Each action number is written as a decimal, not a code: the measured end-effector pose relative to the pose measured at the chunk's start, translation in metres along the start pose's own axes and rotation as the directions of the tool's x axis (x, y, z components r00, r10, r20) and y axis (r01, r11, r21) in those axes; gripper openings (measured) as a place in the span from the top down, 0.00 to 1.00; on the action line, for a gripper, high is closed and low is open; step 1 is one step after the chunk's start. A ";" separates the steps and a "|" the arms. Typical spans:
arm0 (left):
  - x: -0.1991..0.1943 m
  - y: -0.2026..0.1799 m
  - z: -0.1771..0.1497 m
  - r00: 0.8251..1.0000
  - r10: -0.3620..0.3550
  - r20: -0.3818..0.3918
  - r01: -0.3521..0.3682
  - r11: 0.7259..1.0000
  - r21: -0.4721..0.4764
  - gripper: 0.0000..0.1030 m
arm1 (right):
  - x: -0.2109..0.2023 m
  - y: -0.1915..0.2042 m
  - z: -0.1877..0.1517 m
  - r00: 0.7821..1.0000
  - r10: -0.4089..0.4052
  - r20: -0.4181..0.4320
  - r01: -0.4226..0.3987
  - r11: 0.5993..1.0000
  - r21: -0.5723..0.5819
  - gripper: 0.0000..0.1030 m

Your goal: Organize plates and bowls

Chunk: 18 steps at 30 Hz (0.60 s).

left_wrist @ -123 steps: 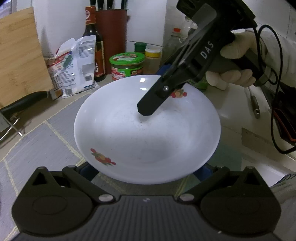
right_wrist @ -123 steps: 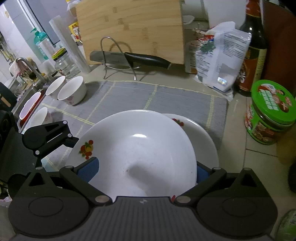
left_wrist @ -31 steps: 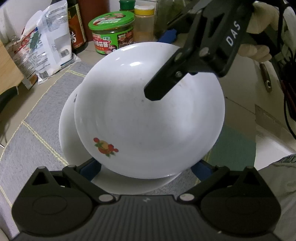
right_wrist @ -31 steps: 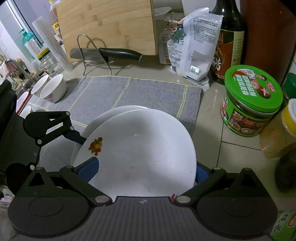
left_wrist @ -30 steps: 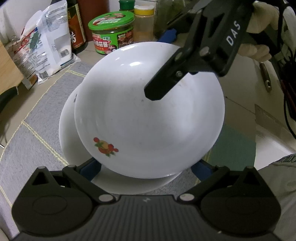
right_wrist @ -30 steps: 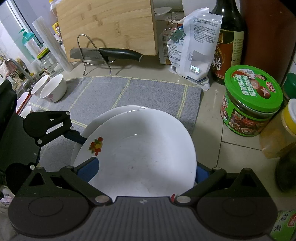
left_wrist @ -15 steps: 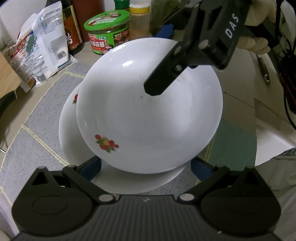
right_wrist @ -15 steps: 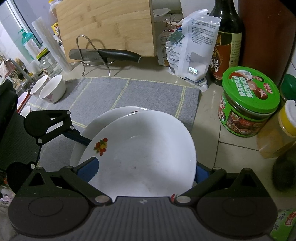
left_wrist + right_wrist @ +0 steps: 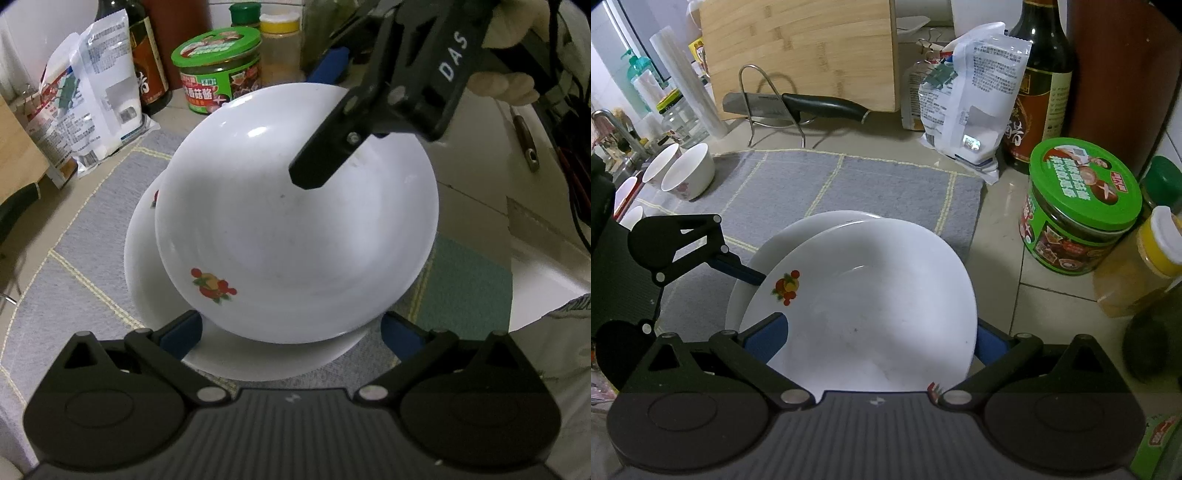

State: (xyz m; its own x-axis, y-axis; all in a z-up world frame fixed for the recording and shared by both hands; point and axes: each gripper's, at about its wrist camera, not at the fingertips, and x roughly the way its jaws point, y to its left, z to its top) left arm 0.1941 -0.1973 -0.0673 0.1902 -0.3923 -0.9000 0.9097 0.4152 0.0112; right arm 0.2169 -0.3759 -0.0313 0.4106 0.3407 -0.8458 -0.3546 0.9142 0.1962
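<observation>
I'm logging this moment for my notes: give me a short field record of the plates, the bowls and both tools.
top plate: white, fruit print, tilted above the lower plate
lower plate: lying on the grey mat
right tool: clamped on the top plate's rim
left tool: at the plates' opposite side; grip unclear
bowls: two, side by side at the mat's far-left corner in the right wrist view

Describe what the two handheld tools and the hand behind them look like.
Both are matte black with ribbed bodies, round pivot discs and blue finger pads. The right tool carries white "DAS" lettering and trailing black cables; a pale-gloved hand grips it. The left tool shows silver rivets.
</observation>
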 end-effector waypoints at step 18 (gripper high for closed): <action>-0.008 -0.004 -0.002 0.999 0.033 0.019 -0.033 0.999 0.000 0.01 | -0.006 0.004 -0.006 1.000 -0.021 0.004 0.021 1.000 -0.001 0.00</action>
State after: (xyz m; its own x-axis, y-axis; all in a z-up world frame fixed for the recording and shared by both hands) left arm 0.1884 -0.1937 -0.0608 0.2269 -0.3942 -0.8906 0.9029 0.4279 0.0406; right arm 0.2081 -0.3761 -0.0284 0.4213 0.3224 -0.8477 -0.3464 0.9210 0.1781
